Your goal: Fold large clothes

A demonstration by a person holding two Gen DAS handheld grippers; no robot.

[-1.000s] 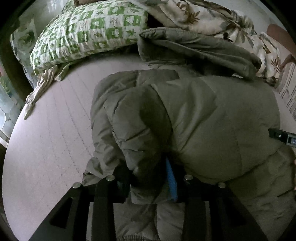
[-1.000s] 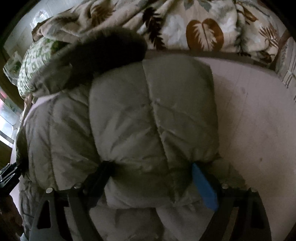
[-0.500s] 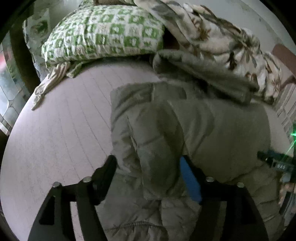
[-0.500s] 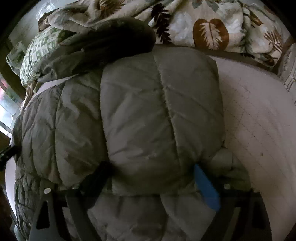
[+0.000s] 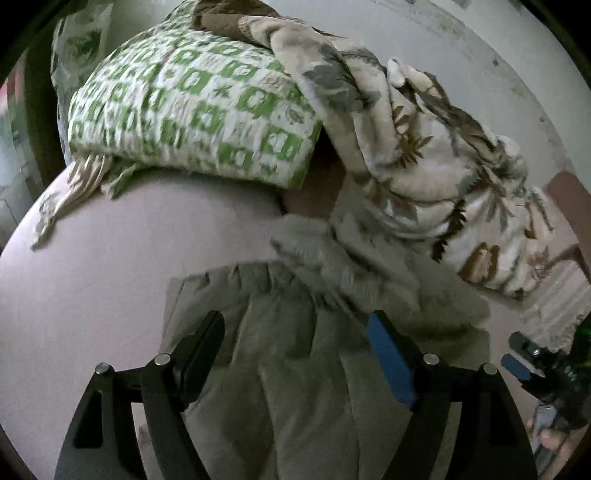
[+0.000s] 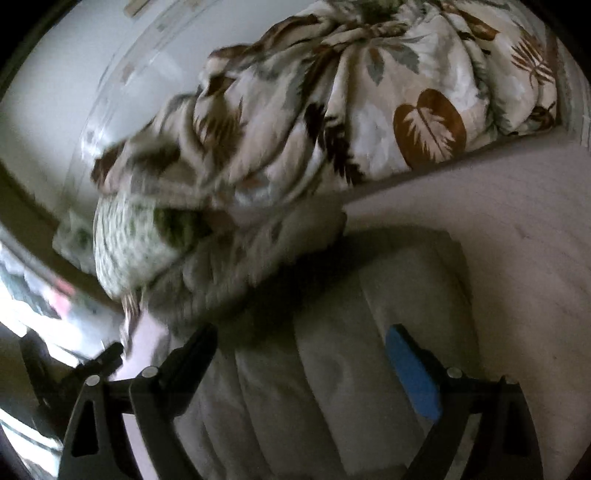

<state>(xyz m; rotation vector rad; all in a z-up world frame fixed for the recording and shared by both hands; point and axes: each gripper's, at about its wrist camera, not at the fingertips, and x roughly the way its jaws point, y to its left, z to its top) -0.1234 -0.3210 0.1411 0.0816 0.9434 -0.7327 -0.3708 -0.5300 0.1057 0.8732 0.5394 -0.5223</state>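
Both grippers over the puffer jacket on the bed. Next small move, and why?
Probably lower both and close on the jacket's near edge: the left gripper and right gripper stand open, straddling the olive puffer jacket with nothing visibly pinched. It lies bunched against the leaf-print quilt.

- Jacket (image 5: pixel 295 369) lies on the bed (image 5: pixel 110 277), in the foreground.
- Pillow (image 5: pixel 192 114) behind it, to the left.
- Blanket (image 5: pixel 424 155) behind it, to the right, overlapping the pillow.

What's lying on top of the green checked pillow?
A leaf-print quilt drapes over the green checked pillow's far right corner, with brown fabric beside it. Anything beneath the quilt is hidden.
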